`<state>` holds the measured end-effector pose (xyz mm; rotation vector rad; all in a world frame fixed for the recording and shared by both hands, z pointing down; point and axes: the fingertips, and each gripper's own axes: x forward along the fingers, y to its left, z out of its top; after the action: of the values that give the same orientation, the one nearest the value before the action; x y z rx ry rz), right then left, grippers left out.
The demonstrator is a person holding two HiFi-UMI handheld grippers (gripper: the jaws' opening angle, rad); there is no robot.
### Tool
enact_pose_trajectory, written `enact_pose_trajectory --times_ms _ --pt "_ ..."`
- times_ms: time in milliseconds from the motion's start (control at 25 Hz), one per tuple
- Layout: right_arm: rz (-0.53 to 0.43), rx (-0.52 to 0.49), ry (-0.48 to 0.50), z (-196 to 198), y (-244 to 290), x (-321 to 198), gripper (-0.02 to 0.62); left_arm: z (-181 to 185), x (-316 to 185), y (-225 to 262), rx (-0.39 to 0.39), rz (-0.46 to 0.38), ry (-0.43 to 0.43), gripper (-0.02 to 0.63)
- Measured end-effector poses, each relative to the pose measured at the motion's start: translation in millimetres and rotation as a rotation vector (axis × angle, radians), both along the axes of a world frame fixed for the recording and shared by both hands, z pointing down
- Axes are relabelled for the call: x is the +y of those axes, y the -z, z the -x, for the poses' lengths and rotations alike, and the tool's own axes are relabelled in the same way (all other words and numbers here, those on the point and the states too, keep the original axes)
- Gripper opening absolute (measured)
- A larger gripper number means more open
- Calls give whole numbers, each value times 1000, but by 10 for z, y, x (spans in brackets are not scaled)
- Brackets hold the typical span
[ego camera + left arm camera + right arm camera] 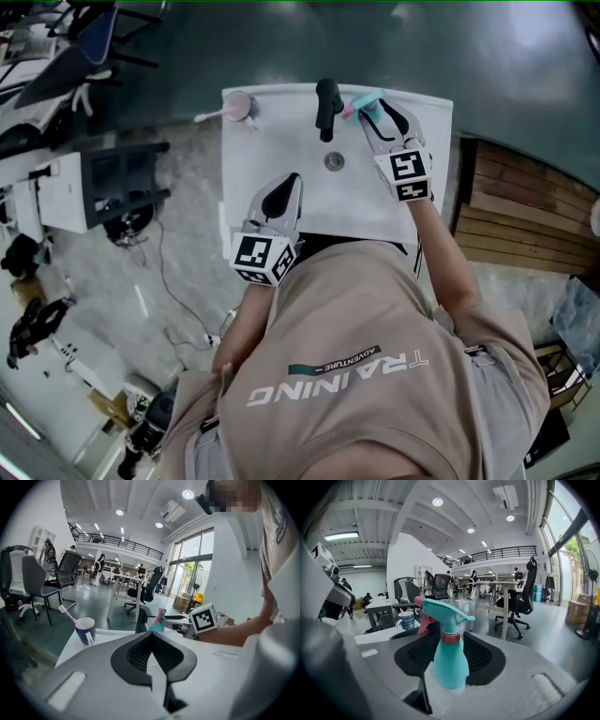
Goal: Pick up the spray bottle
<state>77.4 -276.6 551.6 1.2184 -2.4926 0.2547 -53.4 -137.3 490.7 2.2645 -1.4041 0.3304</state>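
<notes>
A white sink (272, 141) sits in front of the person, with a black tap (327, 105) at the middle of its far edge and a round drain (334, 161) just nearer than the tap.

At the far left corner stands a blue cup (86, 629). A toothbrush (67, 614) is in it, leaning out to the left with its head up.

The spray bottle (451, 653) stands upright at the far right of the sink top, just right of the tap. It is teal with a pink collar and a pink trigger. Its body is opaque, so what it holds cannot be seen.

The right gripper (380, 111) reaches to that far right corner. Its jaws are spread wide with the bottle between them, and the dark pads stand on either side of the bottle's body without pressing on it.

The left gripper (292, 178) is over the near left part of the sink, pointing toward the tap. Its jaws are closed tip to tip with nothing between them, well apart from the cup and the bottle.
</notes>
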Motion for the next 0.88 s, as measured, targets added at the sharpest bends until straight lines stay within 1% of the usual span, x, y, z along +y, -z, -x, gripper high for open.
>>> enact_pose_trajectory --times_ms 160,280,400,600,640,720,760,800,880 --pt "-8 -18 -5 8 -56 -97 184 26 -22 -90 2 14 33 14" --pt "-17 -31 27 58 -38 -128 184 30 -3 -128 0 14 47 14" --pt "-40 -32 41 128 49 -129 184 83 18 -173 23 39 77 14" --pt "-33 -23 -17 182 56 -164 179 111 -16 -186 23 39 96 14" --pt "-37 -21 -33 181 52 -161 169 106 -17 -179 24 37 97 14" --pt "-50 -18 -60 173 57 -152 167 97 4 -159 21 35 92 14" --pt "-57 -18 -68 172 64 -148 159 99 22 -148 18 34 89 14" --pt "-63 -17 -71 175 71 -144 130 106 40 -138 16 34 87 14" --pt "-67 -14 -61 184 81 -139 130 128 73 -124 15 32 87 14"
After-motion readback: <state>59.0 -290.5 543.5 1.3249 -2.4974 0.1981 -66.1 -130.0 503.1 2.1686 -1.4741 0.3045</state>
